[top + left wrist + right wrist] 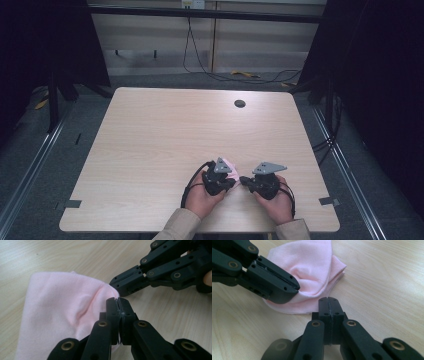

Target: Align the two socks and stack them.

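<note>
Pink cloth (62, 317), soft knit, looks like a folded sock or small garment, lies flat on the table (165, 125) at about 6 o'clock on the top, near the person's edge. Folded layers show at its far corner in the right gripper view, ribbed band at roughly 1 o'clock of the piece.

Left gripper (117, 299): jaws pressed together on the cloth's corner, fabric puckers toward the pinch. Likely pinned there to anchor or lift that edge.

Right gripper (328, 298): jaws closed flat against each other, nothing between them, tips just beside the cloth's near edge, touching or not I can't tell. From the left gripper view it comes in from 2 o'clock, tips almost meeting the left's. Probably staged to take over the same corner.

No brand, label or writing readable on anything.

Cable port (240, 103) at the table's 1 o'clock, well apart.
</note>
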{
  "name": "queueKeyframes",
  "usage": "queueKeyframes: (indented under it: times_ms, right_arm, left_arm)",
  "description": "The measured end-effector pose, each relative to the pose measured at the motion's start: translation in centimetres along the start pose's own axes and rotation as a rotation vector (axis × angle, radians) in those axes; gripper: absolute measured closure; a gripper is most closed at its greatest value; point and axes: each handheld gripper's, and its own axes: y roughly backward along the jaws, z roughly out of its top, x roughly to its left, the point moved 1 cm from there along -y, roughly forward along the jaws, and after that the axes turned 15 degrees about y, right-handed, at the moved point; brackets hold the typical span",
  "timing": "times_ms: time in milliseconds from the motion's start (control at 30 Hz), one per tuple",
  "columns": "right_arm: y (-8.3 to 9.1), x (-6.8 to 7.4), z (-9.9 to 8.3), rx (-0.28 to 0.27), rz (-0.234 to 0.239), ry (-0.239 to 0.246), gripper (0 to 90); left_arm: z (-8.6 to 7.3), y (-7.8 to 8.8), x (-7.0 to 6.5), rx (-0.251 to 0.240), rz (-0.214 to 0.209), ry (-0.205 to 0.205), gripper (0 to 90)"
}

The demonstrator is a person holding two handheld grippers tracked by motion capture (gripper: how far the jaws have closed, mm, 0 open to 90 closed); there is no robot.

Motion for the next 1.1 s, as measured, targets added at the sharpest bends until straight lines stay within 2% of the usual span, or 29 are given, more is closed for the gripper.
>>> queueKeyframes:
  times_ms: [267,400,567,667,767,867,967,1100]
  right_arm:
    - [0.0,0.0,0.0,0.000,0.000,0.000,90.0]
    - [0.0,0.0,0.0,-0.002,-0.001,-0.003,90.0]
    - [0.0,0.0,0.0,-0.001,-0.001,-0.002,90.0]
    - [0.0,0.0,0.0,-0.001,-0.001,-0.005,90.0]
    - [0.0,0.0,0.0,-0.002,-0.001,-0.004,90.0]
    - [0.0,0.0,0.0,-0.002,-0.001,-0.003,90.0]
    - [0.0,0.0,0.0,-0.003,-0.001,-0.004,90.0]
    - [0.0,0.0,0.0,-0.003,0.000,-0.005,90.0]
  left_arm:
    - [-0.3,-0.2,-0.1,-0.011,-0.009,0.010,87.6]
    - [-0.4,0.0,-0.2,-0.010,-0.016,0.005,84.1]
    - [-0.1,0.9,-0.4,-0.036,-0.030,0.033,72.6]
    - [0.5,1.8,-0.3,-0.062,-0.025,0.033,71.2]
    - [1.2,2.8,0.3,-0.105,-0.010,0.056,71.9]
    - [1.5,2.8,1.1,-0.104,0.035,0.038,79.8]
    - [1.2,1.9,1.7,-0.092,0.044,0.029,83.4]
    - [0.4,0.2,1.8,-0.022,0.085,-0.009,83.2]
